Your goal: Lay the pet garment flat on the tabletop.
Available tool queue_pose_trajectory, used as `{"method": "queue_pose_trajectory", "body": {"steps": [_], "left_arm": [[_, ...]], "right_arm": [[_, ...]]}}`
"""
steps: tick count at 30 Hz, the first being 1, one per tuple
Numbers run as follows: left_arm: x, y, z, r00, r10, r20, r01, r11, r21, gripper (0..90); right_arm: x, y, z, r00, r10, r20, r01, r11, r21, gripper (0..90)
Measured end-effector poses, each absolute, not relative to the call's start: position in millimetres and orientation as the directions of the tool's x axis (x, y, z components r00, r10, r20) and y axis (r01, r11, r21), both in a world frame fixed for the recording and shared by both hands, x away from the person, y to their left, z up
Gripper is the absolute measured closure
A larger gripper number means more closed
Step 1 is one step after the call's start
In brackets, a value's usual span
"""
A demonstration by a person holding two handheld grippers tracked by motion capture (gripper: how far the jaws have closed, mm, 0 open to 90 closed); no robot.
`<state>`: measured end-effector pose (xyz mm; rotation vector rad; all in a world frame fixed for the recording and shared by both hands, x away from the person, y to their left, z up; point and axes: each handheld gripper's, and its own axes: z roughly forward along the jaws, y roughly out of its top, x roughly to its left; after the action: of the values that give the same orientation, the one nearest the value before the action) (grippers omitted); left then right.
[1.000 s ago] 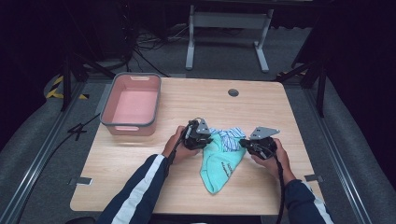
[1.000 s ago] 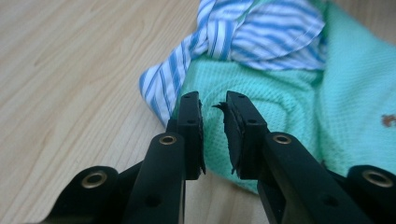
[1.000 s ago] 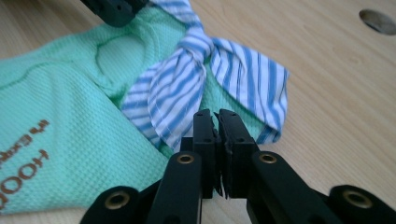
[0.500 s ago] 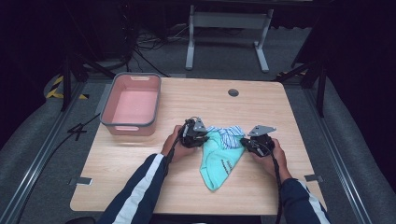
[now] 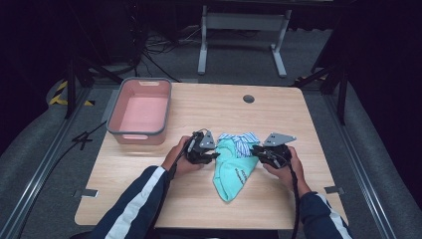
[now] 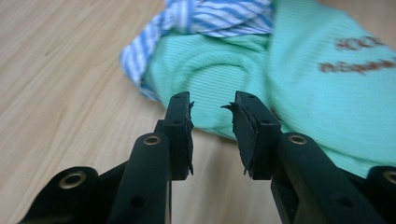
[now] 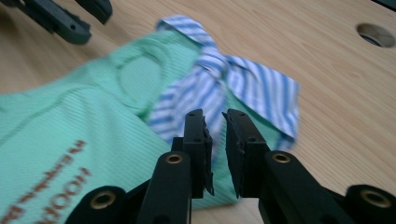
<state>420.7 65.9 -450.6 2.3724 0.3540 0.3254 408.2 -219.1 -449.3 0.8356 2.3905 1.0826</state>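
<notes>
- Right now the mint-green garment lies crumpled on the wooden table, between the two grippers, with a blue-striped cloth bunched at its far end.
- Left gripper: jaws have just been opening, now a little apart, nothing between them, tips just short of the green fabric.
- Right gripper: jaws likewise just opening, a narrow gap, nothing gripped.
- Brown lettering on the garment is blurred, unreadable.
- Pink bin sits well apart, at the table's far left.

Dark navy sleeves with a white stripe; black grippers, left gripper and right gripper, brass-coloured screws, grey three-cornered plates, black trailing cables.
</notes>
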Motion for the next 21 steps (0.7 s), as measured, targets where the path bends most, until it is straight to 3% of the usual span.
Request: {"method": "queue_pose_trajectory", "body": {"steps": [13, 21], "left_arm": [[377.9, 70.2, -464.3, 0.965, 0.245, 0.096, 0.123, -0.743, 0.658, 67.2], [376.8, 70.9, -472.6, 0.967, 0.245, 0.072, 0.135, -0.729, 0.671, 61.4]], "right_arm": [[384.8, -154.9, -451.8, -0.862, 0.501, -0.072, 0.282, 0.594, 0.753, 70.8], [387.7, -134.6, -463.1, -0.852, 0.519, -0.064, 0.321, 0.616, 0.72, 59.5]]}}
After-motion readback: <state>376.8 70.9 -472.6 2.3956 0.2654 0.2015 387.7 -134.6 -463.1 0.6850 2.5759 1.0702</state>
